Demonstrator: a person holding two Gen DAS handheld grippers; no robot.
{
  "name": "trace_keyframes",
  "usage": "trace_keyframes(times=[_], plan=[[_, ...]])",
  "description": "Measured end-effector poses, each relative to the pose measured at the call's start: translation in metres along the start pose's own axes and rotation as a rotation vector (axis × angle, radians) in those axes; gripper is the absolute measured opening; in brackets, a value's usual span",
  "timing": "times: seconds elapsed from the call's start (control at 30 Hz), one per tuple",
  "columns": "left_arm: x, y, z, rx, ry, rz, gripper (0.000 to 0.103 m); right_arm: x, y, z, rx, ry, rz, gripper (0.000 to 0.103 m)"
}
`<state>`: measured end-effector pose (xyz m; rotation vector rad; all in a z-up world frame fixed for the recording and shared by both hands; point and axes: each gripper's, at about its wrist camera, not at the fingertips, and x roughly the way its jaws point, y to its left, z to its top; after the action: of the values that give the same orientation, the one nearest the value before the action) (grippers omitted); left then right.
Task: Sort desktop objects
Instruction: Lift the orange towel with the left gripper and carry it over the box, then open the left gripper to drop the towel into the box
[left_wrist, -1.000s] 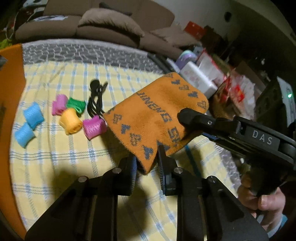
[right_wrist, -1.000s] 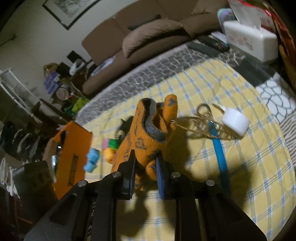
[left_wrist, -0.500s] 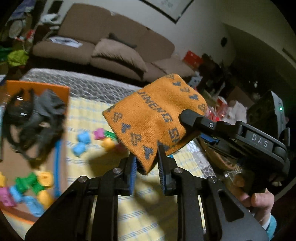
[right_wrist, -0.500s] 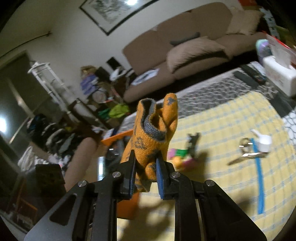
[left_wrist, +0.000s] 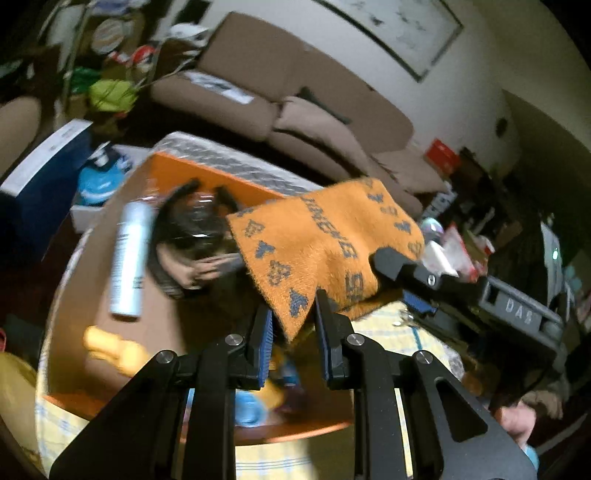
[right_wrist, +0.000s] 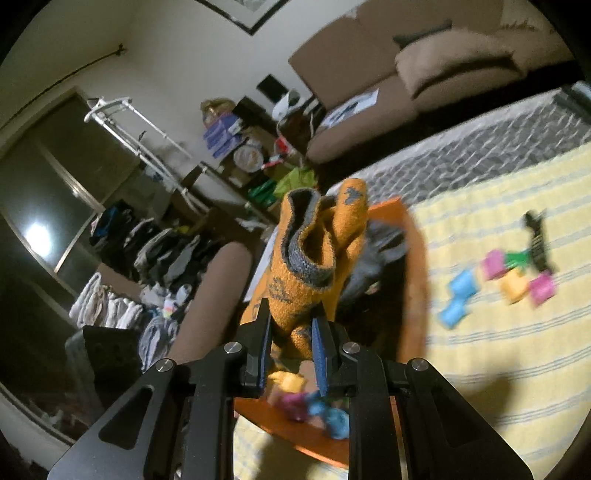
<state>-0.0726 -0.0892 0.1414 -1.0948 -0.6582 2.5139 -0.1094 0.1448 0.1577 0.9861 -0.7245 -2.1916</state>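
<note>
An orange knitted cloth (left_wrist: 325, 243) with a grey-blue pattern of small heart-like figures and grey lettering is hanging in the air, stretched between the two grippers above an orange box (left_wrist: 207, 173). The left gripper (left_wrist: 293, 341) is standing with a narrow gap between its jaws and the cloth's lowest corner is dipping into that gap, though whether the pads are actually pinching it cannot be told; the right gripper (right_wrist: 290, 349) is clamping a bunched corner of the same cloth (right_wrist: 314, 254), whose grey inner side is showing in a curled fold. In the box a white spray can (left_wrist: 129, 258), dark goggles (left_wrist: 195, 232) and blurred yellow and blue pieces are lying on its brown floor. The box is sitting at the left edge of a table covered by a yellow checked tablecloth (right_wrist: 498, 332), on which small blue, pink, yellow and green rolls (right_wrist: 498, 280) are lying in a cluster with a black item (right_wrist: 537, 240) just beside them. Beyond the table's far edge a brown sofa (left_wrist: 295, 96) with cushions is standing against a pale wall under a framed picture (left_wrist: 391, 33); piles of clothing (right_wrist: 147, 266) and a white rack (right_wrist: 122, 122) are filling the dim room at the left. The right gripper's body (left_wrist: 517, 314), seen from the left wrist, is carrying the letters "DAS"; the cloth's lettering is appearing upside down and only partly legible.
</note>
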Motion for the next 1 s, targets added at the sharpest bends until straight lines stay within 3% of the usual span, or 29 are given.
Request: trace_keyframes(times=[0.23, 0.47, 0.6, 0.9, 1.0], plan=[[0.002, 0.051, 0.011, -0.028, 0.014, 0.111, 0.019, 0.077, 0.007, -0.026, 0.035, 0.101, -0.013, 0.018], [0.020, 0.068, 0.012, -0.009, 0.058, 0.209, 0.016, 0.126, -0.009, -0.048, 0.081, 0.272, -0.136, 0.019], [0.039, 0.071, 0.004, 0.037, 0.119, 0.284, 0.016, 0.136, -0.013, -0.051, 0.082, 0.321, -0.192, 0.020], [0.072, 0.057, -0.005, 0.158, 0.200, 0.416, 0.016, 0.131, -0.002, -0.046, -0.106, 0.346, -0.407, 0.044], [0.076, 0.052, -0.005, 0.202, 0.203, 0.451, 0.016, 0.127, 0.003, -0.045, -0.196, 0.352, -0.466, 0.040]])
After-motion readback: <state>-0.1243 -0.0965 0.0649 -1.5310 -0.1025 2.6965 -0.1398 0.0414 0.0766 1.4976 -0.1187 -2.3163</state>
